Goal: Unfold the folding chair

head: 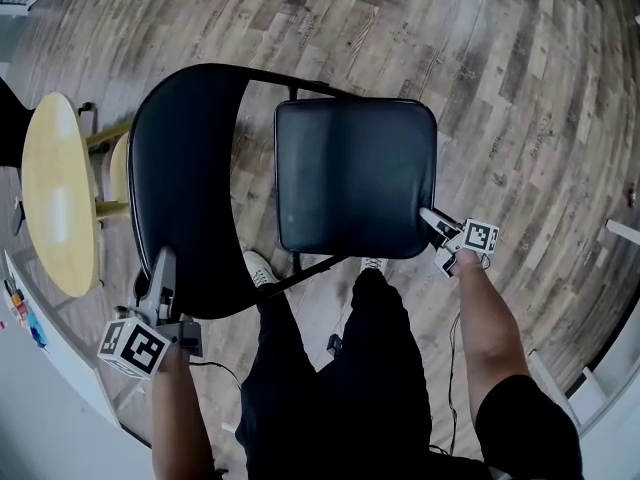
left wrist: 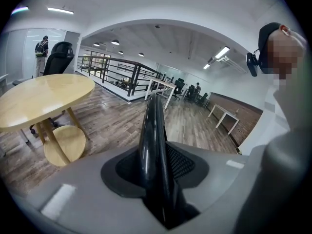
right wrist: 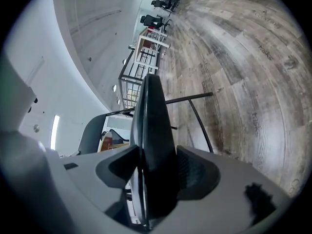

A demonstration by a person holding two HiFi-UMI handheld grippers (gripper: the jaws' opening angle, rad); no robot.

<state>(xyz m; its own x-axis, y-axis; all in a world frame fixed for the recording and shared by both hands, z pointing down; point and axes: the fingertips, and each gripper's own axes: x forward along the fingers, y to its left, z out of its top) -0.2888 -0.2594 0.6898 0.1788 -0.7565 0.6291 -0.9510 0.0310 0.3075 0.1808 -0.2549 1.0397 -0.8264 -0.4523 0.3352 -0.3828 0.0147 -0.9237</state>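
The folding chair (head: 300,168) stands mid-frame on the wood floor (head: 500,68). Fingers of the left gripper (head: 161,265) pinch the backrest (head: 185,168) edge, lower left, steadying it; fingers of the right gripper (head: 434,221) pinch the seat (head: 355,173) corner, probably to swing it down

A round wooden table (left wrist: 41,99) is standing on the plank floor (head: 480,58); a low stool (left wrist: 64,144) is sitting just beside its legs, a black railing (left wrist: 114,72) running behind it.
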